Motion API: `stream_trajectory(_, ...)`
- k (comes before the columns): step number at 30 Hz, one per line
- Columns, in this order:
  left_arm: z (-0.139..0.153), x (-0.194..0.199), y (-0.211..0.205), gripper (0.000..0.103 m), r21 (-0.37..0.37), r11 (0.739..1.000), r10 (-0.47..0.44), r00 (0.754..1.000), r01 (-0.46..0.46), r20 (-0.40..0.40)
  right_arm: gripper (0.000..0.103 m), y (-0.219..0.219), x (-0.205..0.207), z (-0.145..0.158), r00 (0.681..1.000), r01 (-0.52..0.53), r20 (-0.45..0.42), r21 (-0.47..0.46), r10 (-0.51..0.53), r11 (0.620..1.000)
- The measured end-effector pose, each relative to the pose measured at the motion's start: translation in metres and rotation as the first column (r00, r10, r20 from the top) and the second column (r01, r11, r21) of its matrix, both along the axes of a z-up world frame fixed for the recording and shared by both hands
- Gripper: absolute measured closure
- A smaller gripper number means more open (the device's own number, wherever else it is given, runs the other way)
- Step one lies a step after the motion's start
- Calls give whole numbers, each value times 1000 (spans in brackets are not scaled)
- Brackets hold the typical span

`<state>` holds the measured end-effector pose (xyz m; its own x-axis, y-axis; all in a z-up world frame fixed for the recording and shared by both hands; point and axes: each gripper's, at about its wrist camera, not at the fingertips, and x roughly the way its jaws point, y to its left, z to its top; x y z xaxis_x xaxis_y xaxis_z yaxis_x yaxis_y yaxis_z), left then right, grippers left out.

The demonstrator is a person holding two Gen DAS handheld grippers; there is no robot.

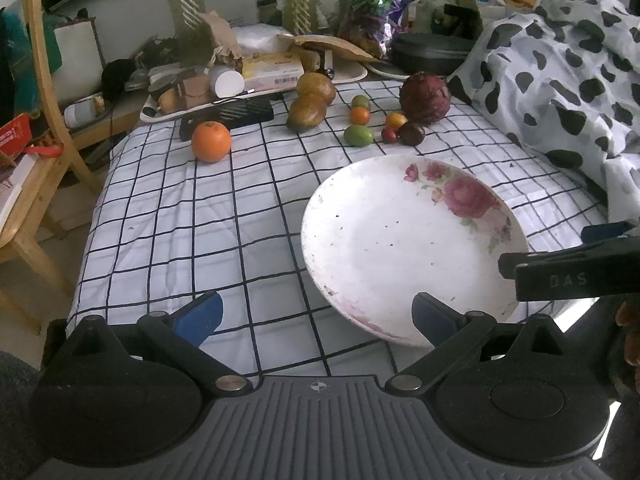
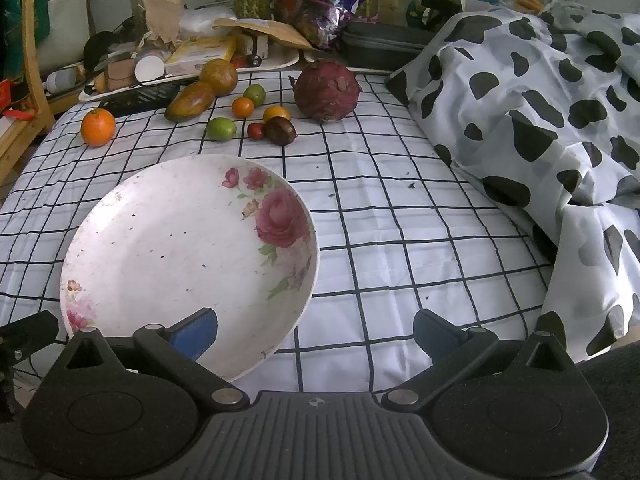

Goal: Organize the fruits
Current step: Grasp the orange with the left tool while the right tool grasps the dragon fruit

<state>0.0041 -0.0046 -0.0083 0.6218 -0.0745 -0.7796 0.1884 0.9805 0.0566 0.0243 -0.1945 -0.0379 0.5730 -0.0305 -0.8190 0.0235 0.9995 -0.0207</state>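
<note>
Evidently no fruit (image 2: 224, 96) is on the plate (image 2: 120, 216) yet, all lying well beyond our fingertips, so with left gripper (image 1: 318, 316) and right gripper (image 2: 316, 330) both spread and empty, we must reach forward past the plate for one.

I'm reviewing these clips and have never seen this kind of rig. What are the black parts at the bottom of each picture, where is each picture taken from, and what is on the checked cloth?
No robot here: a person holds a two-finger gripper in each hand, with a fisheye camera on each looking along its fingers. One picture is from the left gripper, the other from the right gripper. Both are open and hold nothing. On the checked cloth lies an empty floral plate. Beyond it sit the fruits: a large orange, two mangoes, a big dark red fruit and several small fruits. A cow-print blanket lies to the right, with clutter behind.
</note>
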Motion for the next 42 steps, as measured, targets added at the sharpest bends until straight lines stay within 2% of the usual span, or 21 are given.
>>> stream_trajectory(9,7,9,9,0,-87,996,-17,1000,18,9,0,0,9,2,1000,13,8,-26,-12,1000)
stream_trajectory(15,12,25,16,0,-107,993,-35,999,39,38,0,-4,19,2,1000,25,18,-44,-24,999)
stream_trajectory(26,15,72,36,1,-84,995,-39,998,44,56,0,-9,49,-3,1000,18,21,-79,-16,997)
stream_trajectory(32,10,104,48,1,-69,997,-24,999,26,36,0,-15,74,-7,1000,11,27,-94,-8,996)
stream_trajectory(37,6,128,55,0,-9,1000,-6,996,7,90,0,-23,100,-9,999,17,44,-75,-14,997)
stream_trajectory(42,0,157,69,0,-34,999,-21,993,25,113,0,-29,124,-7,995,16,103,-47,-11,999)
